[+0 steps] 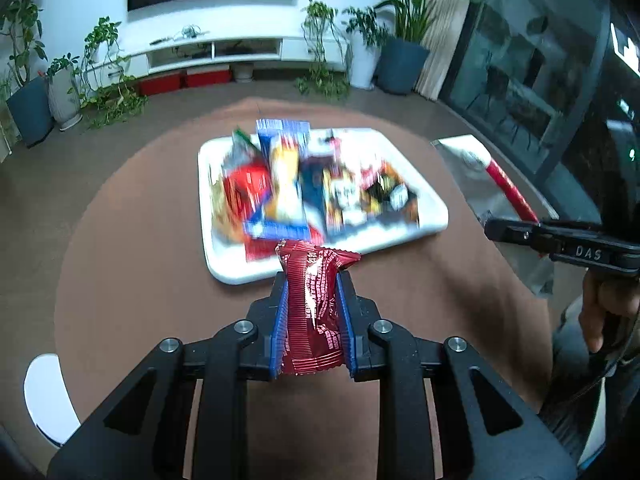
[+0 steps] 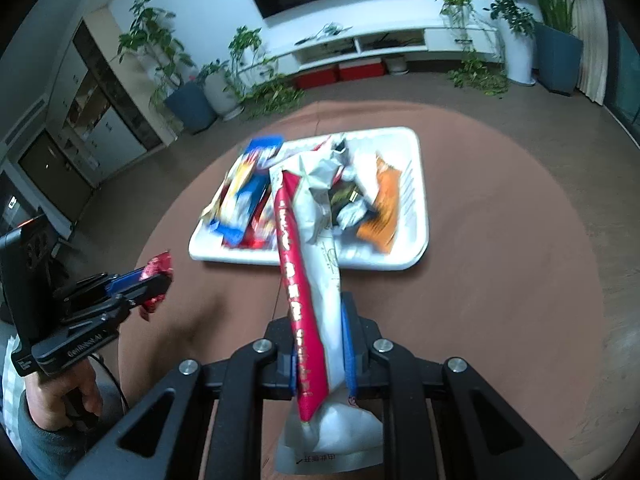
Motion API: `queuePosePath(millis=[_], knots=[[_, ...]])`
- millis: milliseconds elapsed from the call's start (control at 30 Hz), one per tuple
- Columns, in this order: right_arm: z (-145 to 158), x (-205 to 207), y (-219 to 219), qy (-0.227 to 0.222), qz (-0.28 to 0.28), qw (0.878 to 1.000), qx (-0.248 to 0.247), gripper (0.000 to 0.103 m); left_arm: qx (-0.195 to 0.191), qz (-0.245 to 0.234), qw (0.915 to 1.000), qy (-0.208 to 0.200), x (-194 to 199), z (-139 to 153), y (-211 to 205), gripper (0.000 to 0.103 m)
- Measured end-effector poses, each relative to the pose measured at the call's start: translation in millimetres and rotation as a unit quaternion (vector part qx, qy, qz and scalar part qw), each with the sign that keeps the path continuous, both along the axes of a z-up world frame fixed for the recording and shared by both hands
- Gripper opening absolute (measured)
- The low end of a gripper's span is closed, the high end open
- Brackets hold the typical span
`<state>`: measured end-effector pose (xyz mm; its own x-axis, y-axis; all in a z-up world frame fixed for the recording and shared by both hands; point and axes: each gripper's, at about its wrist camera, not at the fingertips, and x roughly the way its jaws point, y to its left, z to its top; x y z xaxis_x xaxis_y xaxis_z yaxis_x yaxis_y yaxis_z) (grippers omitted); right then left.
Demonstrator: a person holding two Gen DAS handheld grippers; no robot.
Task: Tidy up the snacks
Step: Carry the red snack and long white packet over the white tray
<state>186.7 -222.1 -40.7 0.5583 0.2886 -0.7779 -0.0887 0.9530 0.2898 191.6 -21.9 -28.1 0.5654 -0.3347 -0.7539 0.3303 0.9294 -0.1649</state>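
My left gripper (image 1: 311, 280) is shut on a dark red snack packet (image 1: 314, 304), held above the brown round table just short of the white tray (image 1: 430, 218). The tray holds several colourful snack packs (image 1: 280, 184). My right gripper (image 2: 316, 308) is shut on a long white and red snack bag (image 2: 316, 264), whose far end reaches over the tray (image 2: 416, 248). The left gripper with the red packet (image 2: 158, 266) shows at the left of the right wrist view. The right gripper (image 1: 516, 232) with its bag (image 1: 480, 176) shows at the right of the left wrist view.
The brown round table (image 1: 140, 260) stands on a brown floor. A white chair edge (image 1: 44, 392) is at the near left. Potted plants (image 1: 32, 108), a white TV cabinet (image 1: 224, 52) and red boxes (image 1: 184, 80) line the far wall. Glass doors (image 1: 520, 80) are at the right.
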Motion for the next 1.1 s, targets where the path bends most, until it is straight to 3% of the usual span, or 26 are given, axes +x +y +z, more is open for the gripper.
queuePosePath(millis=[233, 367, 633, 1100], knots=[[19, 51, -22, -0.009, -0.023, 0.999, 0.030, 0.018, -0.020, 0.024, 0.9989, -0.034, 59, 42, 5, 0.021], [14, 91, -22, 0.012, -0.026, 0.998, 0.057, 0.018, -0.023, 0.042, 0.9981, -0.039, 91, 48, 6, 0.021], [-19, 143, -22, 0.047, -0.043, 0.996, 0.057, 0.018, -0.007, 0.048, 0.9987, -0.013, 144, 11, 10, 0.021], [-69, 166, -16, 0.096, -0.044, 0.994, 0.022, 0.018, 0.004, 0.059, 0.9981, 0.019, 189, -63, 4, 0.021]])
